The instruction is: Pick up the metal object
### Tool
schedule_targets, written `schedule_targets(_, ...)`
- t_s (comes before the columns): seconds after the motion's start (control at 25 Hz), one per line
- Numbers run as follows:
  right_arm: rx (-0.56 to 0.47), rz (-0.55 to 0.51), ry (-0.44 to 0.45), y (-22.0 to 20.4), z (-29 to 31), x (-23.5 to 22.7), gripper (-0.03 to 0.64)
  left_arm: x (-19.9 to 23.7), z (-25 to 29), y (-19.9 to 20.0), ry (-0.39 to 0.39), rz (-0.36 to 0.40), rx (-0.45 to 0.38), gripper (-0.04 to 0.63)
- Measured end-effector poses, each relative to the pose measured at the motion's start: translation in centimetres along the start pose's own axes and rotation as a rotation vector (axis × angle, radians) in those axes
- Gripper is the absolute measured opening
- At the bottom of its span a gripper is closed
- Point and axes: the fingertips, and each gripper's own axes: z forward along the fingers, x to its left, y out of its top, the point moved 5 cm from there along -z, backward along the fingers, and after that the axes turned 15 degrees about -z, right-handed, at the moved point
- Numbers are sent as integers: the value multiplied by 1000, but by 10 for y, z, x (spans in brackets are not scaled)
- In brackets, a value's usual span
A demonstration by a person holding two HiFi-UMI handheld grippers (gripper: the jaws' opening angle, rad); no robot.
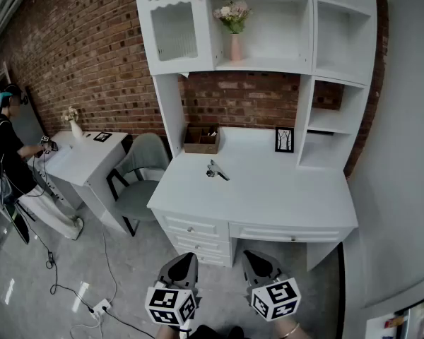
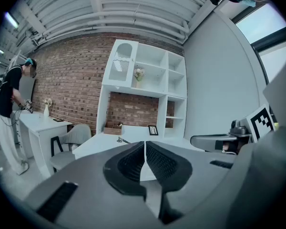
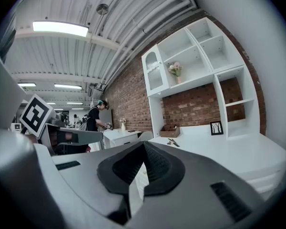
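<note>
**Room.** A brick wall runs behind the furniture, above a grey floor with a cable trailing across it.

**Furniture.** A white shelf unit stands on the back of a white worktop, which has drawers under its front edge. A second white desk stands to the left along the wall, with a person bent over its far end. A grey chair sits between the two, just beside the worktop's left end.

**Things on the worktop.** A brown wooden box stands at the back, under the shelf unit. A small black picture frame stands upright to its right, well apart from it. A pink vase of flowers stands on a shelf above.

**Metal object.** The metal object lies flat on the worktop, left of centre, near the front of the box and apart from it. In the head view its long axis runs from upper left to lower right, with the bulkier end at the upper left and the thin end pointing towards the front edge.

**Tools.** The left tool and right tool hang over the floor in front of the drawers, well apart from the object and pointing roughly level at the worktop. The left tool has its ribbed pads pressed together with nothing between them. The right tool likewise has its pads meeting at the tips and grips nothing.
</note>
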Motion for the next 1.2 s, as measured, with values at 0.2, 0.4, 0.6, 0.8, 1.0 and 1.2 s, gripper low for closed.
schedule_targets(0.2,-5,13,-5,-1,-9,-4,3,-8,1,5,1,12,-3,18)
schedule_targets(0.4,-17,9,-16,-2,-10,-9,3,-9,4,5,5,21,-10,18)
schedule_targets(0.6,-30,11,-8,1,-14,-13,5,-10,6,8,2,13,-26,18)
schedule_targets(0.8,-42,31,-22,4,-11,-26,5,-6,18,19,-1,-6,-46,18)
schedule_targets(1.0,-48,47,-32,4,4,-36,5,7,39,26,-12,-24,-33,20)
schedule_targets(1.2,-44,36,-47,2,30,-58,5,25,77,30,-30,-59,-24,48)
